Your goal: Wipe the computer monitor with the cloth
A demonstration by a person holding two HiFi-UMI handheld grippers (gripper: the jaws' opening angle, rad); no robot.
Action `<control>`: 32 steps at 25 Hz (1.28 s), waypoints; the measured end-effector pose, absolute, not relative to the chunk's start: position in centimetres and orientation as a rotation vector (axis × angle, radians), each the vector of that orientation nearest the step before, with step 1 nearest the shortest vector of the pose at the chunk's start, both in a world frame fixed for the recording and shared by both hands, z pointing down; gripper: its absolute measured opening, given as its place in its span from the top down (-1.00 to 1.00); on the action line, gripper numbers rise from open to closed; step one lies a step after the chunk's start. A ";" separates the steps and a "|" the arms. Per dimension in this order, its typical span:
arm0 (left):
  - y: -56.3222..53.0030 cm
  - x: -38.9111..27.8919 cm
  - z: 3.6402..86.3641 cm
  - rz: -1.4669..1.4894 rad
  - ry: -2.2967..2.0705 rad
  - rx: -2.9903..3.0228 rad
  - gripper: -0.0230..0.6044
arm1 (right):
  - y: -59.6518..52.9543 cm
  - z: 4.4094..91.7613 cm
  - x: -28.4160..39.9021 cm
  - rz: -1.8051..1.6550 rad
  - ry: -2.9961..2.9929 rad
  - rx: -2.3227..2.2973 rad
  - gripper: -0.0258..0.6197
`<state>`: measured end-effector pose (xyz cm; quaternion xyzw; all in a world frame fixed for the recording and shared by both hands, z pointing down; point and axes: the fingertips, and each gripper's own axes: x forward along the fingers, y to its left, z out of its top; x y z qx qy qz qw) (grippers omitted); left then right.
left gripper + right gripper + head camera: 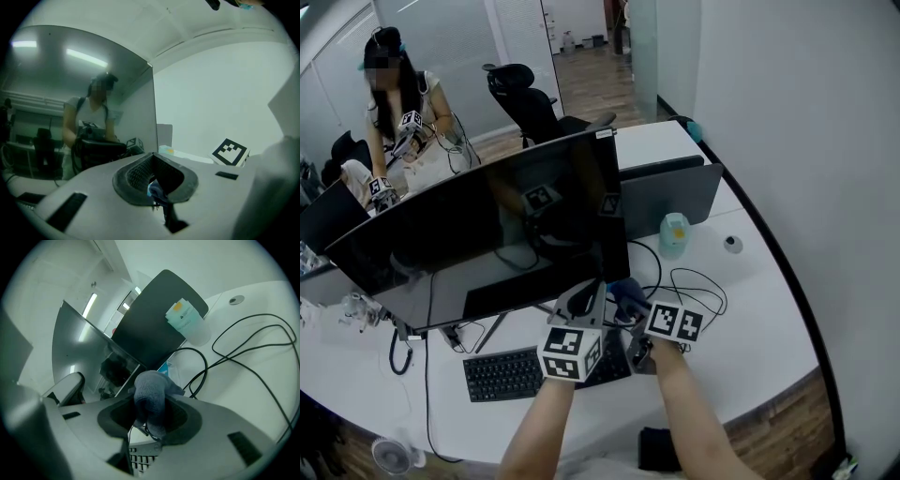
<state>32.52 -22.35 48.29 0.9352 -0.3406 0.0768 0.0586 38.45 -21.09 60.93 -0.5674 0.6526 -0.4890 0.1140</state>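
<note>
The grey-blue cloth (150, 397) is bunched and clamped between the jaws of the right gripper (151, 414), protruding forward past the jaw tips. It sits just in front of the lower right corner of the dark computer monitor (487, 234), above the white desk (750, 319). The left gripper (152, 174) is immediately beside the right one, over the keyboard (502, 373), with its jaws closed together; a sliver of blue shows low in their gap

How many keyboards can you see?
1: the keyboard lies on the desk in front of the monitor, right end covered. Another could hide behind the monitor.
</note>
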 end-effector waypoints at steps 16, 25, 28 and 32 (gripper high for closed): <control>-22.7 29.6 48.1 0.208 -1.089 2.786 0.90 | -23.2 60.1 37.7 -1.429 1.867 -1.650 0.47; -23.2 27.2 48.8 0.230 -1.101 2.763 0.90 | -23.7 60.0 36.4 -1.430 1.866 -1.653 0.47; -23.4 26.4 48.6 0.227 -1.102 2.765 0.90 | -23.7 59.9 36.1 -1.425 1.870 -1.683 0.47; -23.5 25.3 48.4 0.213 -1.103 2.758 0.90 | -23.4 59.5 35.7 -1.404 1.886 -1.749 0.48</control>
